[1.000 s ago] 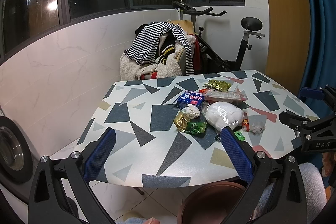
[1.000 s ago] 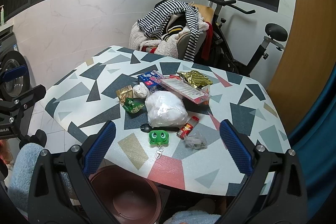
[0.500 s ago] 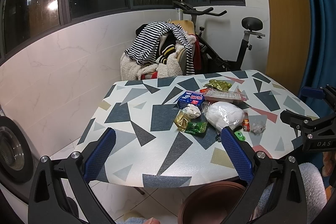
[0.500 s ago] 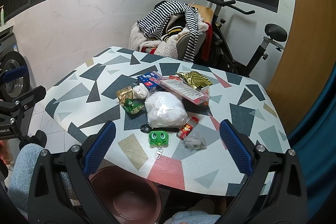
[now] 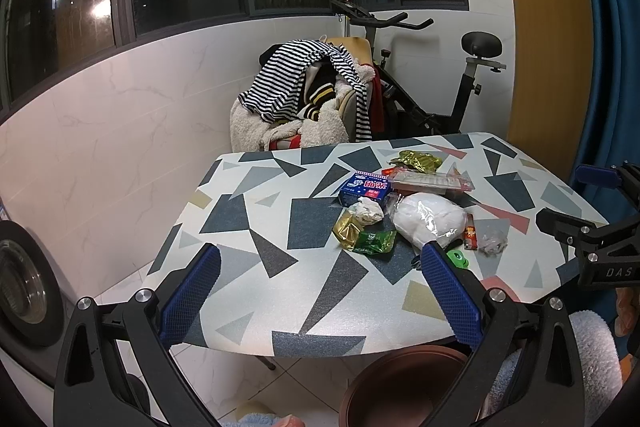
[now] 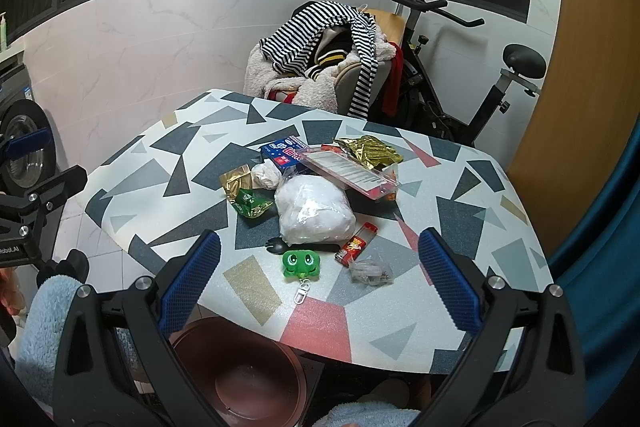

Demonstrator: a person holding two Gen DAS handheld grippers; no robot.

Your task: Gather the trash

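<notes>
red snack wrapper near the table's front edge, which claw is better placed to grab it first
Right, probably. In its view the red snack wrapper lies between the open right claw fingers, near centre. The open left claw faces the green wrapper, with the red one behind its right finger.

"das" shows on the right tool (image 5: 608, 227), "obolai" on the left tool (image 6: 24, 203); other print unreadable.

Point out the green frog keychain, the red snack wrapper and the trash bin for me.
green frog keychain (image 6: 301, 264), right wrist view, its face.
red snack wrapper (image 6: 356, 243), right wrist view, its middle.
trash bin (image 6: 294, 359), right wrist view, its rim.
</notes>
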